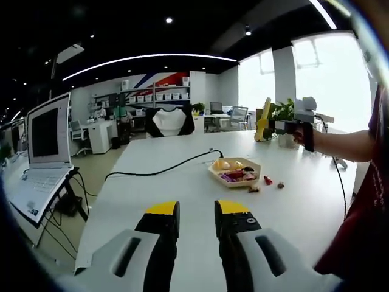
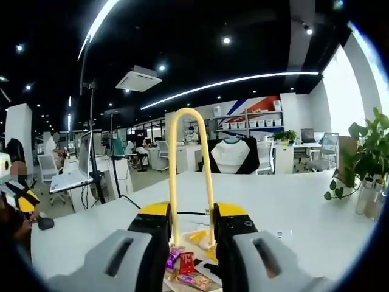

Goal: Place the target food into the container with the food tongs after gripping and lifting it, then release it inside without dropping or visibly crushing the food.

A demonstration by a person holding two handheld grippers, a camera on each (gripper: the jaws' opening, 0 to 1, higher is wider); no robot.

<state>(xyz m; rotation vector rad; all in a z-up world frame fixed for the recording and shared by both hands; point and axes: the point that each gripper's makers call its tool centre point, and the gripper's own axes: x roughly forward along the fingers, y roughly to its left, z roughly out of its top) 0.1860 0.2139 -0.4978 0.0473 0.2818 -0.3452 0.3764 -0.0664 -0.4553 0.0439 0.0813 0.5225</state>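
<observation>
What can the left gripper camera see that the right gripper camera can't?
The left gripper view shows an open laptop, a black cable across the table, and two small food bits lying beside the tray. The right gripper view shows the yellow tongs standing between that gripper's jaws, above wrapped snacks. Both show the white table, a potted plant and the office shelves.

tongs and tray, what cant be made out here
- Right gripper view: the yellow tongs have their tips hidden between the right claw fingers.
- Right gripper view: the tray is cut off by the bottom edge.
- Left gripper view: food pieces are too small to identify.
</observation>
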